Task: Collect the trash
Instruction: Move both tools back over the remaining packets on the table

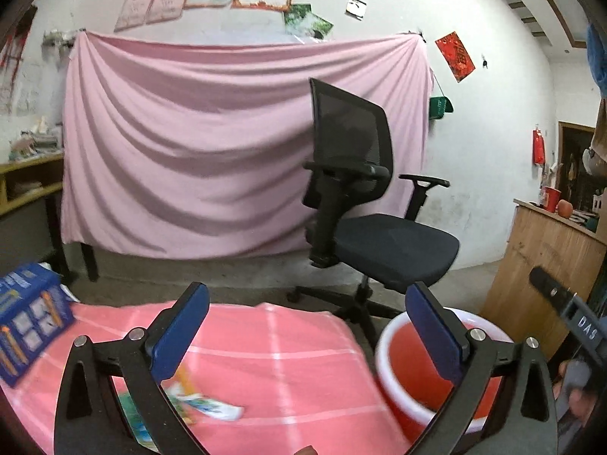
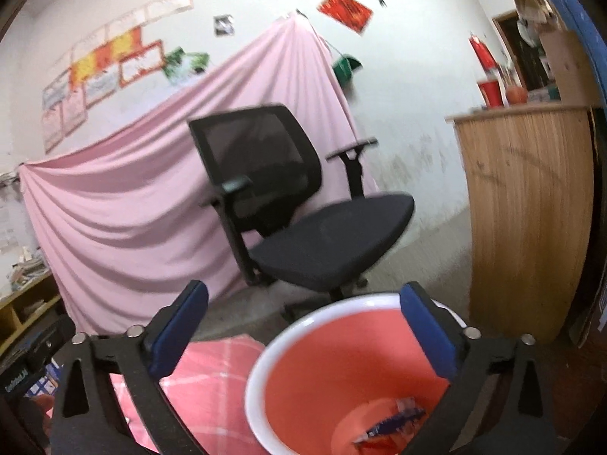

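Observation:
My left gripper (image 1: 307,326) is open and empty above a table with a pink checked cloth (image 1: 288,356). A blurred green, orange and white wrapper (image 1: 197,404) lies on the cloth below its left finger. A red bin with a white rim (image 1: 383,345) stands off the table's right edge. My right gripper (image 2: 303,326) is open and empty above that bin (image 2: 258,371). A blue and red wrapper (image 2: 390,426) lies at the bottom of the bin. The right gripper's body shows at the left wrist view's right edge (image 1: 569,311).
A blue printed box (image 1: 28,314) sits at the table's left end. A black office chair (image 1: 364,197) stands behind the table before a hanging pink sheet (image 1: 182,144). A wooden cabinet (image 2: 527,220) stands to the right, shelves (image 1: 26,185) to the left.

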The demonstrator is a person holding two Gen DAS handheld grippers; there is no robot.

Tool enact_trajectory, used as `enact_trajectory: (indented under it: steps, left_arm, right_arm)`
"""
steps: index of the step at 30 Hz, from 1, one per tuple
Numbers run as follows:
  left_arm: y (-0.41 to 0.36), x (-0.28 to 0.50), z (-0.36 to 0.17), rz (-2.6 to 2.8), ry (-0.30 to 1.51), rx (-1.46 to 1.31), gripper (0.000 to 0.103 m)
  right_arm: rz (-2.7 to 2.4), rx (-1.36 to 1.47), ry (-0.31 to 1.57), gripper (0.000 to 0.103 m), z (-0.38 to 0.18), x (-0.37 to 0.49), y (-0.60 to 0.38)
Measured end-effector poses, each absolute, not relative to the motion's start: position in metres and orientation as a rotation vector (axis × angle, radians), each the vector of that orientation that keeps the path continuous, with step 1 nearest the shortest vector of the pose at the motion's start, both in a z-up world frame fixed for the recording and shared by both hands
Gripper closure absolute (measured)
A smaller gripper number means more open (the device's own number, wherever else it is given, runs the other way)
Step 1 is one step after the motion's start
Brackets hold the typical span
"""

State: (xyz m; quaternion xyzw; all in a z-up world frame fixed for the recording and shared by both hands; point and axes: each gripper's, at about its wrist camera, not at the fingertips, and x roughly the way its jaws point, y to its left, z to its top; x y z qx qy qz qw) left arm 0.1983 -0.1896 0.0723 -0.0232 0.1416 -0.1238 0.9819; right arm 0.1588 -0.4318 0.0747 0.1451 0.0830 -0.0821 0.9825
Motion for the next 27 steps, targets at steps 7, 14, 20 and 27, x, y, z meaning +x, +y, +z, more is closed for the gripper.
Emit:
enact_trajectory:
  steps: [7, 14, 20, 27]
  left_arm:
    - [-0.152, 0.174, 0.073, -0.165, 0.241, -0.034, 0.001]
    - [-0.109, 0.150, 0.065, -0.074, 0.226, -0.066, 0.001]
    - [-0.071, 0.124, 0.058, -0.004, 0.190, -0.046, 0.001]
    - [-0.037, 0.125, 0.040, 0.031, 0.241, -0.025, 0.001]
  right_arm:
    - [-0.078, 0.163, 0.015, 0.000, 0.089, 0.141, -0.384]
    - [0.027, 0.089, -0.003, 0.000, 0.090, 0.141, -0.338]
    - [0.093, 0.089, -0.001, 0.000, 0.088, 0.144, -0.312]
    - [0.173, 0.049, 0.058, 0.000, 0.077, 0.156, -0.275]
